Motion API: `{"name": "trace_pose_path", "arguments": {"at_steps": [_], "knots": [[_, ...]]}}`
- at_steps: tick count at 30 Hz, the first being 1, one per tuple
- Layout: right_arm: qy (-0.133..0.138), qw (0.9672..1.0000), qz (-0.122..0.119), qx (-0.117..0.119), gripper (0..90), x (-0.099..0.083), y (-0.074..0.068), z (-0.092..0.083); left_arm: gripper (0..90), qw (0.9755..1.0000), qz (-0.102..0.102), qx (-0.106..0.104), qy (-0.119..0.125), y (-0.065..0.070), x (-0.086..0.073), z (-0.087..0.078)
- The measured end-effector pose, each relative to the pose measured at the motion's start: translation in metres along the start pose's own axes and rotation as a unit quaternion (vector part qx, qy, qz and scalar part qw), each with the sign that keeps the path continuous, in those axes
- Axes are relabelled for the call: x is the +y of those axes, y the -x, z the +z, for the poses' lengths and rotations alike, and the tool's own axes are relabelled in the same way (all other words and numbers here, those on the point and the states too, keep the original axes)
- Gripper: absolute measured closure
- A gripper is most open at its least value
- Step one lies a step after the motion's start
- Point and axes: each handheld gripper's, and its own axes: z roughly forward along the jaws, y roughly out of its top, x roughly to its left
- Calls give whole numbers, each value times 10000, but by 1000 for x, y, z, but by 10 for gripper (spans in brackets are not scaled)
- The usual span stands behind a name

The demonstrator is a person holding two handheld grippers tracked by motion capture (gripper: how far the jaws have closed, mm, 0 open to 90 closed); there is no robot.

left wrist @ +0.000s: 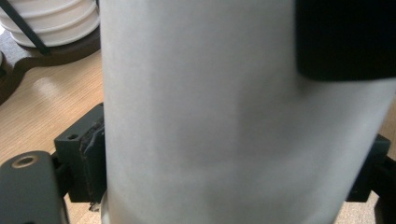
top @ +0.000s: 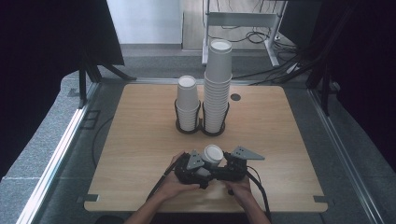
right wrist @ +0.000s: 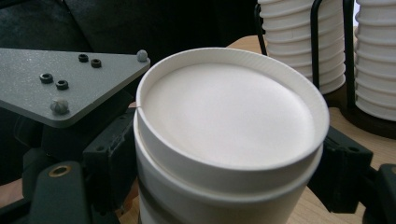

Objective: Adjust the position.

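The paper cups (right wrist: 229, 140), nested upside down with the flat base uppermost and the long axis upright, sit between both pairs of tongs near the table's (top: 140, 140) front edge. The right gripper (right wrist: 229, 186) pinches them from both sides. The left gripper (left wrist: 233, 186) also straddles the white wall, its jaws pressing on it.

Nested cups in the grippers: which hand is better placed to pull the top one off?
Right, probably: the right gripper flanks the top cup near its upturned base, while the left gripper grips the wall lower down, likely anchoring the lower cup.
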Motion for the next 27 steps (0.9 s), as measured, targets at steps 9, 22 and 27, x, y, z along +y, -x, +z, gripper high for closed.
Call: {"name": "trace_pose_path", "arguments": {"at_steps": [9,22,27], "knots": [[-1,9999,-111,-16,222,-1,-2,0,64,9999,-113,-92,-9,-1,1,0],[16,9999,-113,-53,214,0,-2,-1,117,10000,46,-31,4,0,2,-4],[-58,9999,-98,-45,196,0,-1,-1,129,10000,54,-42,-33,0,2,-3]]}}
